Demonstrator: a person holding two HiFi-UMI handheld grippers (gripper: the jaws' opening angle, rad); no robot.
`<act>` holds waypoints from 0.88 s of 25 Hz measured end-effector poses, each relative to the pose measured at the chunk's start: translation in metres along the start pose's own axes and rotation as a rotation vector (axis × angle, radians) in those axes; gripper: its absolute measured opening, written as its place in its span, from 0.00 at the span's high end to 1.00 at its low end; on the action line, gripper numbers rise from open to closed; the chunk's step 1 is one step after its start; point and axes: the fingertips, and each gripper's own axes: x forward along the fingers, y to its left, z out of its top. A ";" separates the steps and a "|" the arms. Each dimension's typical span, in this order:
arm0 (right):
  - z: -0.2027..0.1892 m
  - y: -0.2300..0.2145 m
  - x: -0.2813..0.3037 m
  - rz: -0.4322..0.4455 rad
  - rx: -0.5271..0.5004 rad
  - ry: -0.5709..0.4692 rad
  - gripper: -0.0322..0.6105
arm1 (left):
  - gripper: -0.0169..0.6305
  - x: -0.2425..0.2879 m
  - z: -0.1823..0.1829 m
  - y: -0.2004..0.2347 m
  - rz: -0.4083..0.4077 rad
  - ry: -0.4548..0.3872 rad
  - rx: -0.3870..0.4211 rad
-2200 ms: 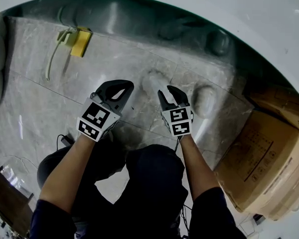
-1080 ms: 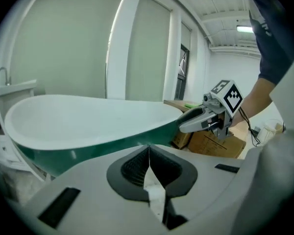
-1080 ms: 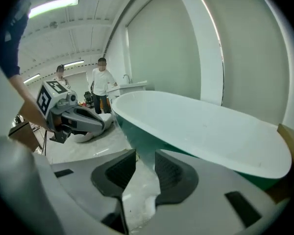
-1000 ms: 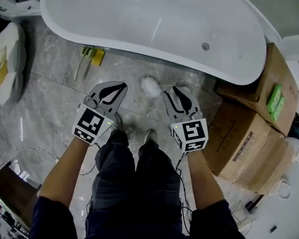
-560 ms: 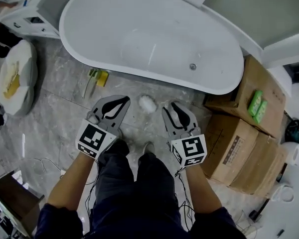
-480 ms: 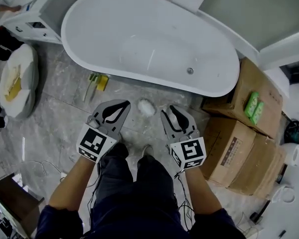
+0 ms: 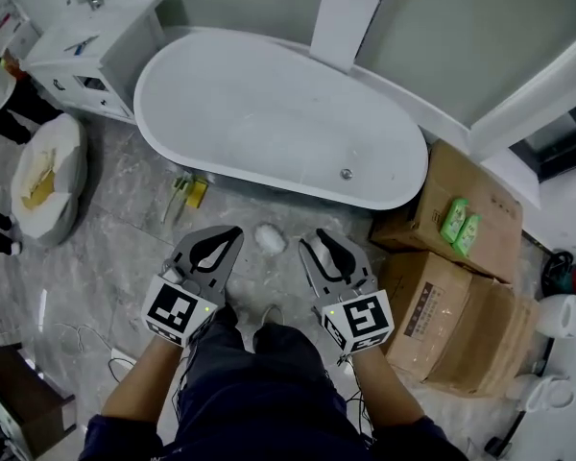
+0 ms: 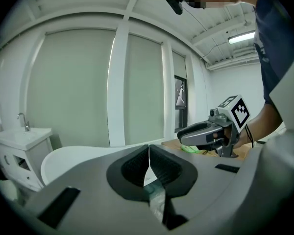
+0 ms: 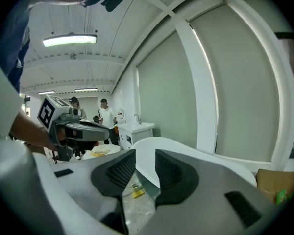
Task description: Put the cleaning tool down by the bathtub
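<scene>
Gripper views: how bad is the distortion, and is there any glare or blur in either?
Left gripper view: strong fisheye with dark corners; the window post bows visibly. Right gripper view: same curvature; the ceiling light is nearly blown out. Head view: sharp, with the bathtub evenly lit.

The yellow-and-green cleaning tool lies flat just beside the white oval bathtub.

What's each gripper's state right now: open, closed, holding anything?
Left gripper: closed, nothing held.
Right gripper: open, nothing between its jaws.
</scene>
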 end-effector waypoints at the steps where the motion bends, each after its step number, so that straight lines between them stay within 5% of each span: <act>1: 0.006 0.003 -0.009 0.007 -0.003 -0.009 0.75 | 0.92 -0.005 0.008 -0.007 0.005 -0.009 0.002; 9: 0.044 0.015 -0.056 0.010 -0.026 -0.072 0.75 | 0.92 -0.036 0.044 -0.044 -0.015 -0.031 0.026; 22: 0.096 0.057 -0.077 -0.071 -0.027 -0.161 0.76 | 0.92 -0.082 0.082 -0.027 -0.063 -0.146 0.064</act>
